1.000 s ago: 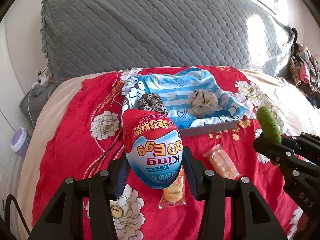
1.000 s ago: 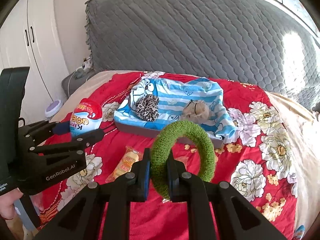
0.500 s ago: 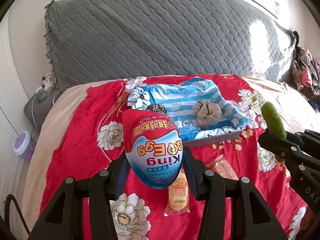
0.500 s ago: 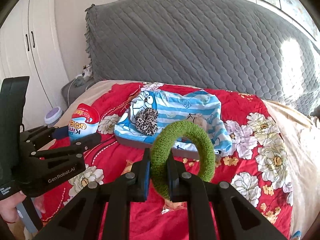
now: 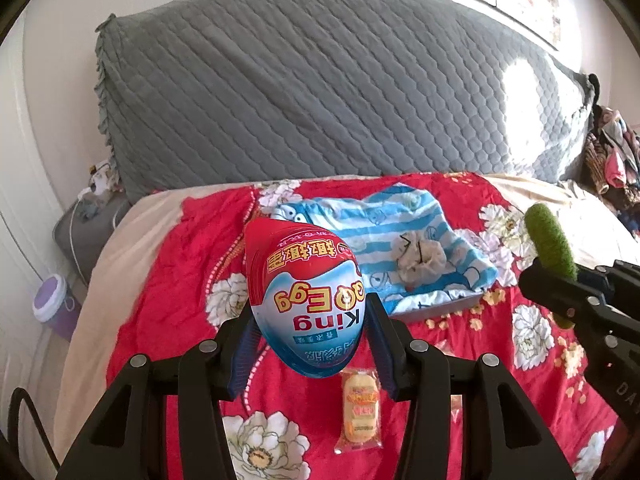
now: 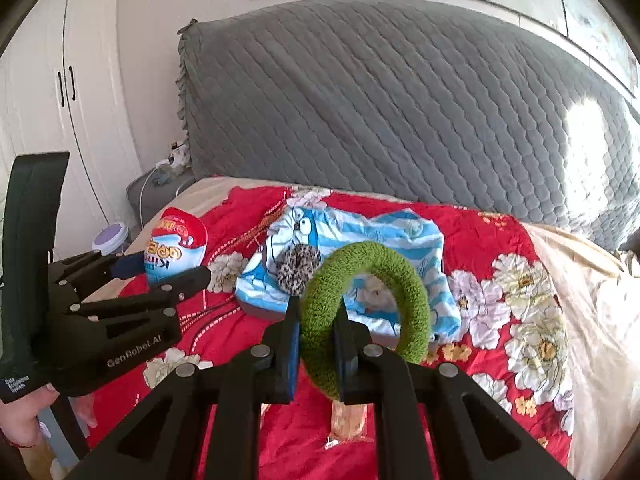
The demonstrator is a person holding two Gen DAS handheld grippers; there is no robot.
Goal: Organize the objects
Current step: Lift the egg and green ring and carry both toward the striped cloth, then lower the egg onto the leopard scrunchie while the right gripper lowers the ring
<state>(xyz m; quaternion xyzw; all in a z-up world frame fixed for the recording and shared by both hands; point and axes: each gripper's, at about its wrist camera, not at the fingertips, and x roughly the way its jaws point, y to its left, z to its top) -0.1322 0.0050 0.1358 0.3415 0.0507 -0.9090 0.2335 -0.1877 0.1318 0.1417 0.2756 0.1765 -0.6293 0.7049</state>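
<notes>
My left gripper (image 5: 310, 344) is shut on a red, white and blue toy egg (image 5: 304, 292) printed "King Egg", held above the red flowered bedspread. My right gripper (image 6: 316, 332) is shut on a fluffy green scrunchie (image 6: 372, 304), its ring standing upright over the bed. Ahead lies a grey tray (image 5: 432, 309) lined with a blue striped cartoon cloth (image 6: 360, 232). On the cloth rest a leopard-print scrunchie (image 6: 298, 266) and a beige scrunchie (image 5: 420, 258). In the right wrist view the left gripper (image 6: 168, 274) with the egg (image 6: 178, 244) is at the left.
A wrapped yellow snack (image 5: 359, 408) lies on the bedspread below the egg, and another clear packet (image 6: 348, 420) under the right gripper. A grey quilted headboard (image 5: 320, 92) rises behind. A purple-lidded tub (image 5: 52, 304) and grey bedside unit stand left; clothes (image 5: 612, 152) pile at right.
Both grippers have risen with their loads, so the bed, tray and snacks sit lower and farther in both views. Neither grip has changed.
</notes>
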